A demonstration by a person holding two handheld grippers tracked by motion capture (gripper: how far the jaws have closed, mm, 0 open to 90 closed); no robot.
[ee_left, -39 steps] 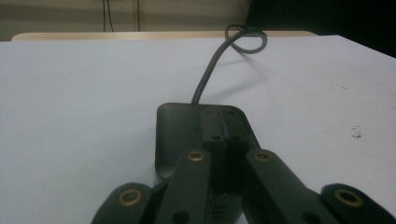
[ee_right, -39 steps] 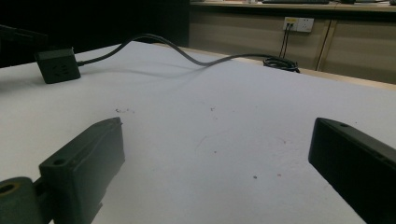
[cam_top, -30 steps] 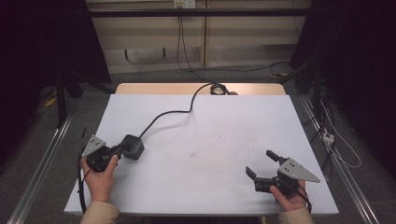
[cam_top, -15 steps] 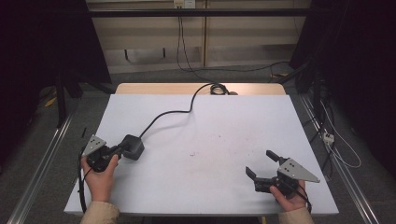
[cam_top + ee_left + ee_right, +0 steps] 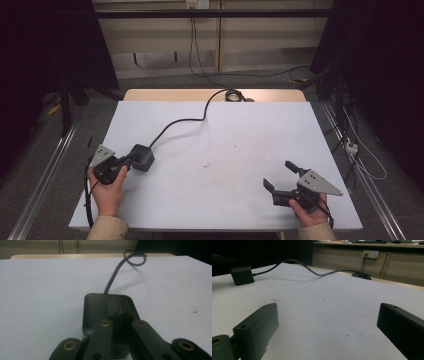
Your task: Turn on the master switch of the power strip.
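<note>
Hiding the near part of the black box (image 5: 100,307) behind closed jaws in the left gripper view; running off the bench's (image 5: 210,210) far edge, cable (image 5: 180,122) end unseen.

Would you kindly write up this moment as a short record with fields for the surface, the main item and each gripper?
surface: white table, faintly speckled
main item: black square power box with a black cable trailing to a coil at the far edge
left gripper: jaws closed together, lying over the top of the box
right gripper: jaws wide open, nothing between them, at the near right, apart from the box
</note>
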